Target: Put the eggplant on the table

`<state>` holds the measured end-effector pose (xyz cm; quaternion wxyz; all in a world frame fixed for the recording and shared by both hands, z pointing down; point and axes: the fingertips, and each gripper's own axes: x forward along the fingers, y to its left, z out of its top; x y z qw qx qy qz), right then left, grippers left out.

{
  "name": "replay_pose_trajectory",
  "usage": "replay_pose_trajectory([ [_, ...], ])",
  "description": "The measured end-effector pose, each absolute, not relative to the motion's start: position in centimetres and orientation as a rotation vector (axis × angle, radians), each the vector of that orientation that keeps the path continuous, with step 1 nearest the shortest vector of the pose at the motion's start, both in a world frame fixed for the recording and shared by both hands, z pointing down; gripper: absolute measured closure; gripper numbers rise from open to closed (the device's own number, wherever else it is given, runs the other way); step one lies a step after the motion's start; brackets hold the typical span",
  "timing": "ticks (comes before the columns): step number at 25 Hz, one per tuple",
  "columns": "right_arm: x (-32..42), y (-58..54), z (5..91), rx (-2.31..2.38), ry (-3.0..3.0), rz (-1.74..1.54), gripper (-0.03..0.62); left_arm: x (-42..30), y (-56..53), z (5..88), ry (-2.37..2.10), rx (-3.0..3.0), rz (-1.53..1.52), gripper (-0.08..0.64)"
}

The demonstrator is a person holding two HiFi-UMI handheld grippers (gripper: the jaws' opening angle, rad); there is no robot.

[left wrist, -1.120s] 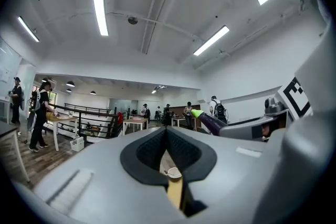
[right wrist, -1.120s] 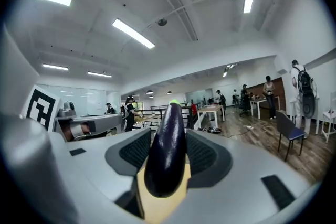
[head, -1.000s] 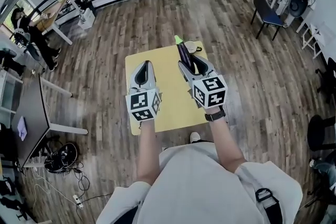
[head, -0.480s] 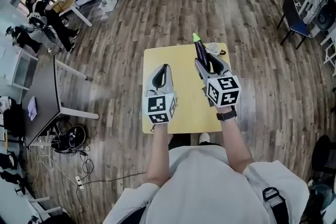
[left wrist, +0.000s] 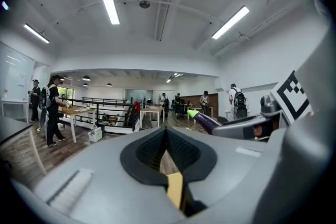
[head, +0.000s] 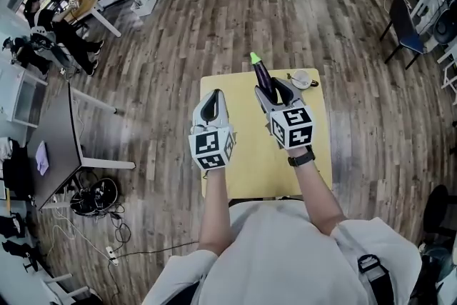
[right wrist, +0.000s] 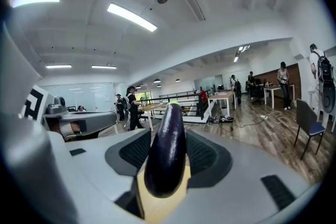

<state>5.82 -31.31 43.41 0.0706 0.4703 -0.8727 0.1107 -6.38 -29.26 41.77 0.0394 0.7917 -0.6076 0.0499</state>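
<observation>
right tool (head: 268, 87) clamped on the eggplant (head: 260, 73), now farther from the small white object (head: 301, 78); left tool (head: 213, 93) pressed together

One eggplant (head: 261, 73), one yellow table (head: 243, 171), one small white dish (head: 302, 78) — two grippers, a left gripper (head: 216, 93) and a right gripper (head: 270, 87) — and one blue chair (head: 401, 19)
</observation>
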Motion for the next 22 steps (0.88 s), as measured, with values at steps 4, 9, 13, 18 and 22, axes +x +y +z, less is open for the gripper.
replay_pose_trajectory([
  [4, 5.0, -33.4, 44.5, 1.42, -2.591, 0.346, 0.39, -7.7, -31.1, 42.6, -1.855, 2.402, 0.154, 0.551],
  [9, 3.3, -35.5, 46.5, 1.38, -2.564, 0.367, 0.39, -8.8, -33.0, 44.8, -1.835, 2.365, 0.182, 0.551],
  [13, 1.8, -36.9, 48.7, 1.349, -2.542, 0.435, 0.39, -10.1, -34.7, 47.1, -1.821, 2.326, 0.218, 0.551],
  [18, 0.9, -38.3, 52.2, 1.332, -2.478, 0.511, 0.39, -11.3, -36.3, 50.8, -1.775, 2.267, 0.249, 0.551],
  [22, 1.1, -39.2, 55.3, 1.328, -2.421, 0.565, 0.39, -11.3, -37.4, 53.7, -1.734, 2.24, 0.262, 0.551],
])
